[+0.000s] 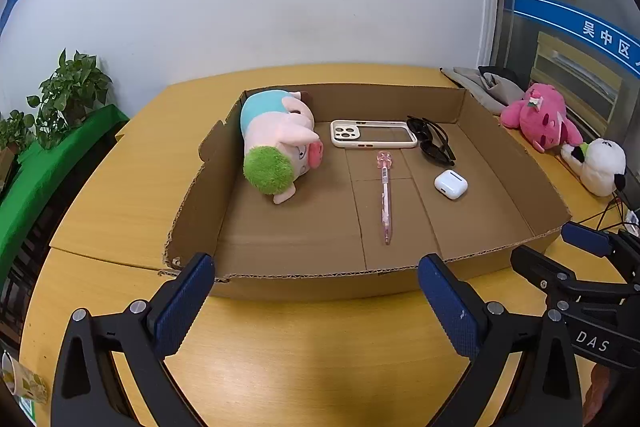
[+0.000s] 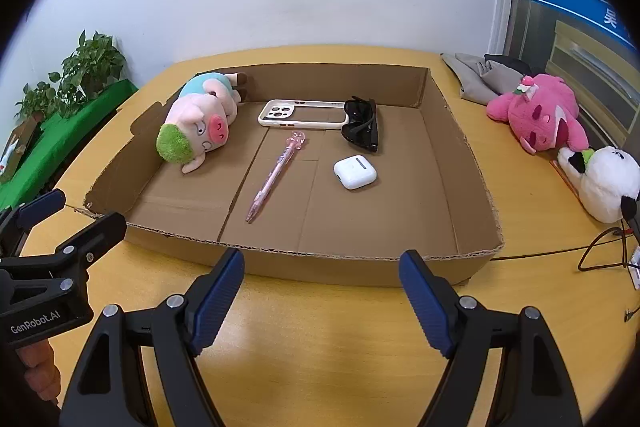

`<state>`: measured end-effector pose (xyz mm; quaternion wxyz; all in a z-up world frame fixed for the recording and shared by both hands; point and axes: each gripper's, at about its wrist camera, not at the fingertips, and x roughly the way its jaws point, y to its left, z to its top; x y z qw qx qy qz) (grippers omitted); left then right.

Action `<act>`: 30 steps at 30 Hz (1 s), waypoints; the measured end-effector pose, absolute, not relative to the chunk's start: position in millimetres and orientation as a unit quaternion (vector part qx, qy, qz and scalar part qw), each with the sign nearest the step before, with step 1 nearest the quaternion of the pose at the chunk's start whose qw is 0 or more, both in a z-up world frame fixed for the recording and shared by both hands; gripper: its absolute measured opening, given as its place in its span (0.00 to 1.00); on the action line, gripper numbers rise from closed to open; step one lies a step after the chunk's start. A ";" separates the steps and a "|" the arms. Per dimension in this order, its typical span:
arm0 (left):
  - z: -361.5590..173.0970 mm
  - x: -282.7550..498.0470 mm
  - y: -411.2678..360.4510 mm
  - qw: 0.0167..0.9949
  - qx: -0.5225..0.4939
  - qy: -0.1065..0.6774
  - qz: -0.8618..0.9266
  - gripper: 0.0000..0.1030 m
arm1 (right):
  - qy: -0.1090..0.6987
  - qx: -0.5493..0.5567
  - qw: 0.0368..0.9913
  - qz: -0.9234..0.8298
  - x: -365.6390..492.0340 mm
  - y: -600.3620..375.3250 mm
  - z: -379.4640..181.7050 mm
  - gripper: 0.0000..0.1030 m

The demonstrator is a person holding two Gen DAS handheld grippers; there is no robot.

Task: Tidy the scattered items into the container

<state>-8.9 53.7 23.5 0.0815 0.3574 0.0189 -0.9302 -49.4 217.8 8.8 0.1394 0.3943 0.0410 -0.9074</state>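
Observation:
A shallow cardboard box (image 1: 516, 163) (image 2: 460, 155) lies on the yellow table. Inside it are a pig plush (image 1: 280, 143) (image 2: 196, 127), a white phone case (image 1: 372, 135) (image 2: 300, 115), black sunglasses (image 1: 432, 143) (image 2: 362, 125), a pink pen (image 1: 385, 195) (image 2: 276, 175) and a white earbud case (image 1: 451, 183) (image 2: 355, 171). My left gripper (image 1: 316, 291) is open and empty in front of the box's near wall. My right gripper (image 2: 322, 287) is open and empty beside it.
Outside the box at the right lie a pink plush (image 1: 540, 117) (image 2: 536, 115), a panda plush (image 1: 600, 165) (image 2: 608, 183) and grey cloth (image 1: 484, 87) (image 2: 480, 75). Black cables (image 2: 600, 247) trail at the right edge. Potted plants (image 1: 68, 91) stand at the left.

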 end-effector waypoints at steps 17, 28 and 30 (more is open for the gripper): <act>22.2 -8.9 55.3 0.082 0.361 0.021 -0.929 1.00 | 0.043 0.401 0.138 -0.904 -49.5 216.3 2.3 0.77; 19.4 -10.0 54.1 0.083 0.367 0.029 -0.926 1.00 | 0.046 0.406 0.139 -0.902 -52.5 217.2 -0.6 0.77; 18.8 -10.8 53.3 0.084 0.369 0.028 -0.925 1.00 | 0.044 0.406 0.139 -0.902 -53.0 217.4 -0.8 0.77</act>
